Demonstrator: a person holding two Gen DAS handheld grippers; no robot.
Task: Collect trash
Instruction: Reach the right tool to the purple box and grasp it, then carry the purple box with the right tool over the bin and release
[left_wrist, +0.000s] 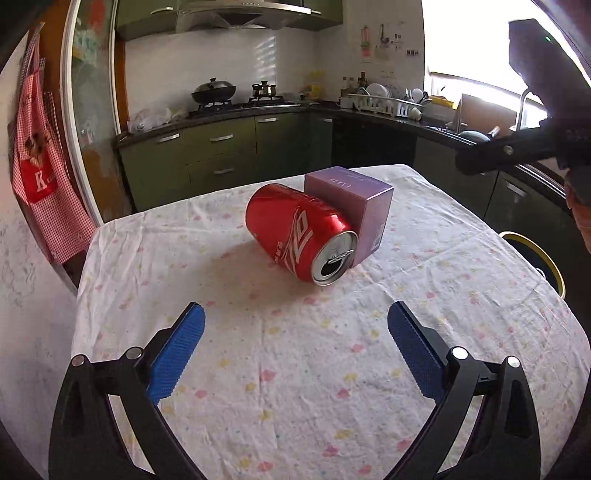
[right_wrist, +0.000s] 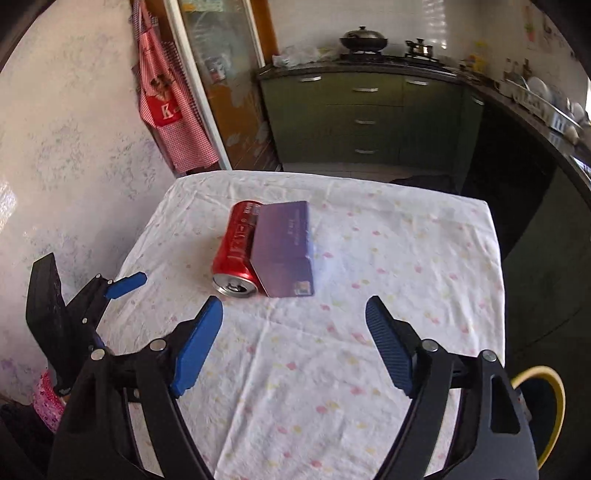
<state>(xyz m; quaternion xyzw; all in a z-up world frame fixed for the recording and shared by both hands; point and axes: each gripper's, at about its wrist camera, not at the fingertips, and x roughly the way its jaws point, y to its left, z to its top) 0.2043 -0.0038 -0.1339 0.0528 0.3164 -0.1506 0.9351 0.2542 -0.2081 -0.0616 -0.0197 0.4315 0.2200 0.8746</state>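
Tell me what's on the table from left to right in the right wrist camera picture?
Left gripper at the table's left edge → red can lying on its side → purple box touching the can.

Apron (left_wrist: 37, 173): a large white letter "K" on its red pocket panel; smaller letters beside it too small to read.
Red can (left_wrist: 299, 232): white script lettering along its side, not legible.
Purple box (left_wrist: 354, 206): faint print on its top, unreadable.

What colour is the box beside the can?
Purple box, clearest in the left wrist view.
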